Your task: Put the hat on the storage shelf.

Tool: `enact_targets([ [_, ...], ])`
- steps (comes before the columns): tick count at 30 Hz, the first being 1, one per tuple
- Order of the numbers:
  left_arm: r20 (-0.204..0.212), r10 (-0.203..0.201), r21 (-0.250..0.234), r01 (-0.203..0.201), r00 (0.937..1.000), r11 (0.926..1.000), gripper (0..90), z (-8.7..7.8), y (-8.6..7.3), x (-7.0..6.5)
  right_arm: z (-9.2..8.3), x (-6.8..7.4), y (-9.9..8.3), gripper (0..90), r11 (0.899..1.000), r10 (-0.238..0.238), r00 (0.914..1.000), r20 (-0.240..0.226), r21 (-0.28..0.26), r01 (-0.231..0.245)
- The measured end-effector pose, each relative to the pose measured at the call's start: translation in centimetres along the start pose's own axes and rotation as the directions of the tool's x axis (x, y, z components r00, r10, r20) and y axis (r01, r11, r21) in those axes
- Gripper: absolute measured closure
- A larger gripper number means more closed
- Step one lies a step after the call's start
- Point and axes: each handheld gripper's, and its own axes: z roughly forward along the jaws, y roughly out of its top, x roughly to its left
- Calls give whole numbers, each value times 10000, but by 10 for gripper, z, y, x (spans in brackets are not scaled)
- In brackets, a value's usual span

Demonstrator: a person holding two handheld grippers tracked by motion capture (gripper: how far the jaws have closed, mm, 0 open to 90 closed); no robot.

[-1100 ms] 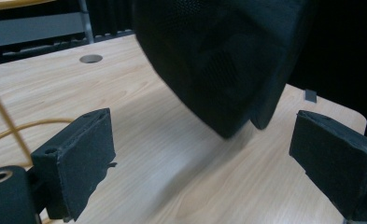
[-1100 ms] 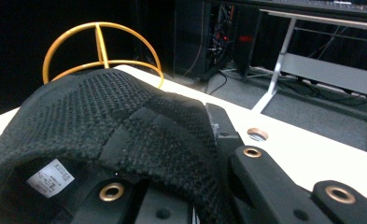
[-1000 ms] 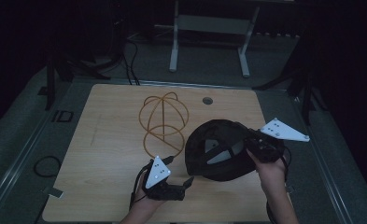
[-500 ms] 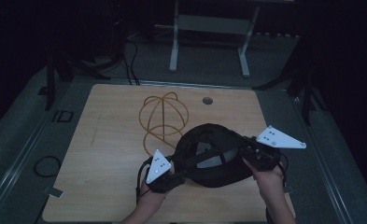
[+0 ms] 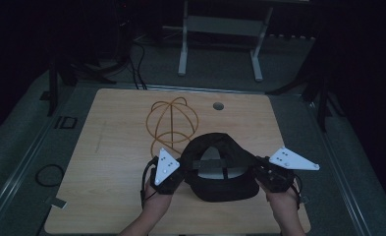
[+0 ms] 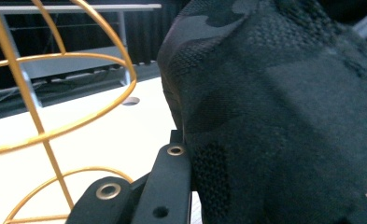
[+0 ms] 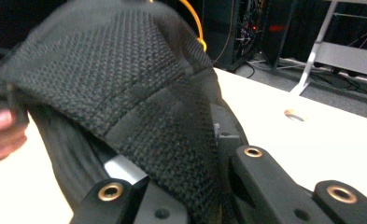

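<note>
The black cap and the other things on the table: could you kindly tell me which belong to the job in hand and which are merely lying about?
In the job:
- black cap
- left gripper
- right gripper
- gold wire stand

Lying about:
- cable loop on the floor
- metal frame behind the table

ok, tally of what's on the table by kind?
Black cap: 1
Gold wire stand: 1
Tools gripping the cap: 2, left tool and right tool
Total: 4
</note>
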Motion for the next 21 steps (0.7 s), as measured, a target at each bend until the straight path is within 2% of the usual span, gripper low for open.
enact_targets([
  [5, 14, 319, 46, -319, 9995, 9995, 893, 2, 10, -5, -8, -1, -8, 849, 9999, 140, 9999, -14, -62, -140],
  [10, 67, 457, 35, -457, 9989, 9989, 892, 4, 19, -9, -21, -2, -12, 749, 9998, 138, 9997, -214, -133, -141],
  [16, 42, 511, -127, -510, 9987, 9986, 894, 4, 26, -13, -36, -4, -19, 528, 9998, 202, 9954, -940, 46, -198],
  [21, 6, 659, -292, -659, 9978, 9974, 894, 6, 31, -18, -40, -4, -28, 456, 9990, 128, 9892, -1463, 436, -65],
])
